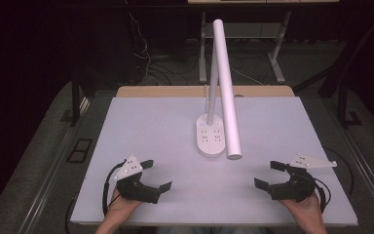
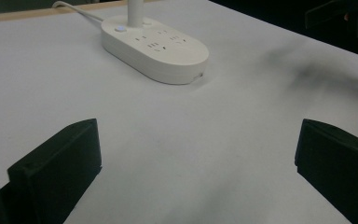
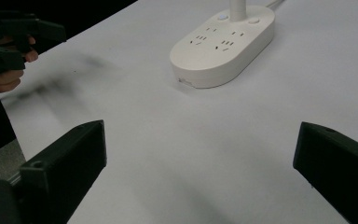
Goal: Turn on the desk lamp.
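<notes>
Nearest the camera, the person's two hands are coming in low at the bench's near edge, the left gripper sitting with its jaws spread wide and nothing between them, and the right gripper doing the same, jaws standing full apart over bare surface. Both are aiming inward and forward at the one thing out there: the white desk lamp, standing at the middle of the bench, well apart from both grippers. Its long tube head is sloping down toward the person from a thin upright stem, and its oval base is lying flat, carrying rows of sockets and a small round button beside the stem. By my reading, this is the very start of the approach, nothing is being touched yet, and the next move is calling for one gripper to travel forward to the lamp, whether for the button or for the head I cannot tell. The bench itself is wearing a pale, matte sheet with a wooden strip showing along its far edge. Beyond it the room is lying dark, with grey floor, metal legs of another table and loose cables trailing at the back.
</notes>
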A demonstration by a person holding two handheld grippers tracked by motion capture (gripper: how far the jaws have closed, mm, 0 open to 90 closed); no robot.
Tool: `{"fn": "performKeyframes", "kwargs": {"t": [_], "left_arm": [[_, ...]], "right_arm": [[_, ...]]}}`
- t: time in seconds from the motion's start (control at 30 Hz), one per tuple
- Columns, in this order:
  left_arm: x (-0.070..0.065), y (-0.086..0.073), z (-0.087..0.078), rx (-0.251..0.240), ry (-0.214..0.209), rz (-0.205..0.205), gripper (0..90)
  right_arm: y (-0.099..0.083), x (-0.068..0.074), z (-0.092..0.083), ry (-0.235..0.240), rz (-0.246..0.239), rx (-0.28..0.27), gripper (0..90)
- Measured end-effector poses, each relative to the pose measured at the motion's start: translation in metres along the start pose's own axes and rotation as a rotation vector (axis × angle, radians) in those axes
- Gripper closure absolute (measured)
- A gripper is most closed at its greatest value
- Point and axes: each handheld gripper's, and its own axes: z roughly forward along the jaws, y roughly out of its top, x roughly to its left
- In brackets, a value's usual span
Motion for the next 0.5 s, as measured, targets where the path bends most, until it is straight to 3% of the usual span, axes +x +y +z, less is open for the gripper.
{"fn": "performKeyframes", "kwargs": {"t": [0.5], "left_arm": [[-0.0006, -0.0005, 0.0018, 0.003, -0.004, 0.006, 0.0]], "right_arm": [[-0.0004, -0.0008, 0.0003, 0.007, 0.000, 0.016, 2.2]]}}
